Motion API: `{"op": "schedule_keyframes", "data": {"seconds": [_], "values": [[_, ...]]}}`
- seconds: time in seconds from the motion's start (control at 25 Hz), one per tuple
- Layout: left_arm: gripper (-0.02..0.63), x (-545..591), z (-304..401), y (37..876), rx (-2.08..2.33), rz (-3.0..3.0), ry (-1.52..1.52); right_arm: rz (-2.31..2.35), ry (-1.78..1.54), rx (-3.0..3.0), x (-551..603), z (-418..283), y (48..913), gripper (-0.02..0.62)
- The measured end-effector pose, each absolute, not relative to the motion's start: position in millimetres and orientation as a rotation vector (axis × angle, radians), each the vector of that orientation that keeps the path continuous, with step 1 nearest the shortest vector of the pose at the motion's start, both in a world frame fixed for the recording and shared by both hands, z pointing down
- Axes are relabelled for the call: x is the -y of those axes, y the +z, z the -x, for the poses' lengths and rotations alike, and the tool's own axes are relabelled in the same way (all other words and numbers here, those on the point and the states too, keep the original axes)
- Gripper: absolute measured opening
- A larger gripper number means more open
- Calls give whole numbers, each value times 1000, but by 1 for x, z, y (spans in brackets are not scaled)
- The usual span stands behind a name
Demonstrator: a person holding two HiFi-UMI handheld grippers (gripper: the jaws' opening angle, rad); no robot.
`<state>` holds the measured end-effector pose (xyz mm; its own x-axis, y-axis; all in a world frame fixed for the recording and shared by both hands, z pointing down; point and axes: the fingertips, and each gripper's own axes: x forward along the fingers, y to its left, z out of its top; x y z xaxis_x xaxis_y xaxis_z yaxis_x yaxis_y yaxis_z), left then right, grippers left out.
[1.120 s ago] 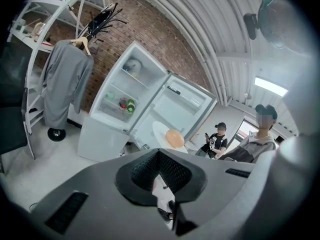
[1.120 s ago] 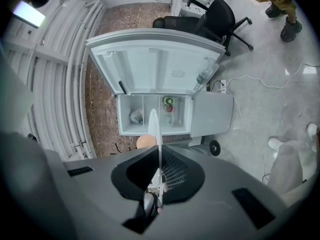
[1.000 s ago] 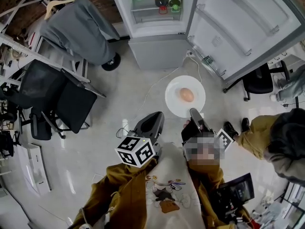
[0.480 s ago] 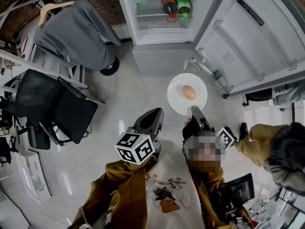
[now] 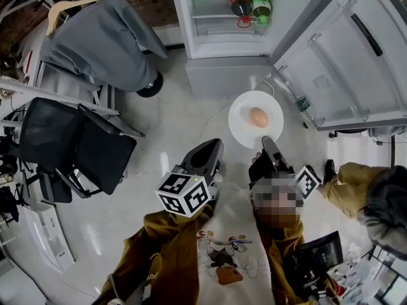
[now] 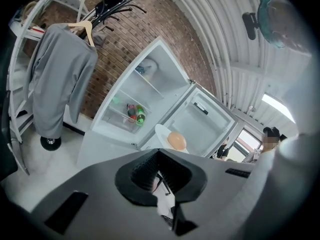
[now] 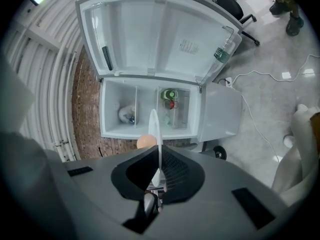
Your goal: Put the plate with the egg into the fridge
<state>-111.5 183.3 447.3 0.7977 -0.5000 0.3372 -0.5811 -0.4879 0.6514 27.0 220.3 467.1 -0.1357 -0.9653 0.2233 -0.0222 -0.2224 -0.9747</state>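
Hanging at the far left is one grey jacket [image 5: 105, 40]. The left gripper [image 5: 210, 147] is closed with nothing in it. Beyond stands one white fridge [image 5: 222, 40] holding two bottles, one dark [image 5: 239, 2] and one green [image 5: 260, 6]. The right gripper [image 5: 268, 142] is clamped on the rim of one round white plate [image 5: 243, 131], held above the floor before the fridge and carrying one brown egg [image 5: 258, 117]. The single fridge door [image 5: 356, 56] stands open at the right.

White plate [image 5: 243, 121] with a pale-brown egg [image 5: 258, 117] at the tip of the black right gripper [image 5: 267, 142]. Ahead of it, white fridge [image 5: 219, 40], a red-capped dark bottle [image 5: 240, 5] and a green bottle [image 5: 260, 6] inside. Black-and-white square markers on the left gripper [image 5: 210, 148]; red-brown brick wall [image 6: 130, 41] beyond.
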Motion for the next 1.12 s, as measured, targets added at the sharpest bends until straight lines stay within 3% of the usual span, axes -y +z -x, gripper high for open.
{"op": "schedule_keyframes", "data": {"seconds": [0.64,1.12], "values": [[8,-143,110,456,871,-2147,120,1244,-1496,-1214,-169,-37,463,15],[8,-60,45,448,877,-2197,157,1205,-1464,-1246,-84,-93,453,15]]}}
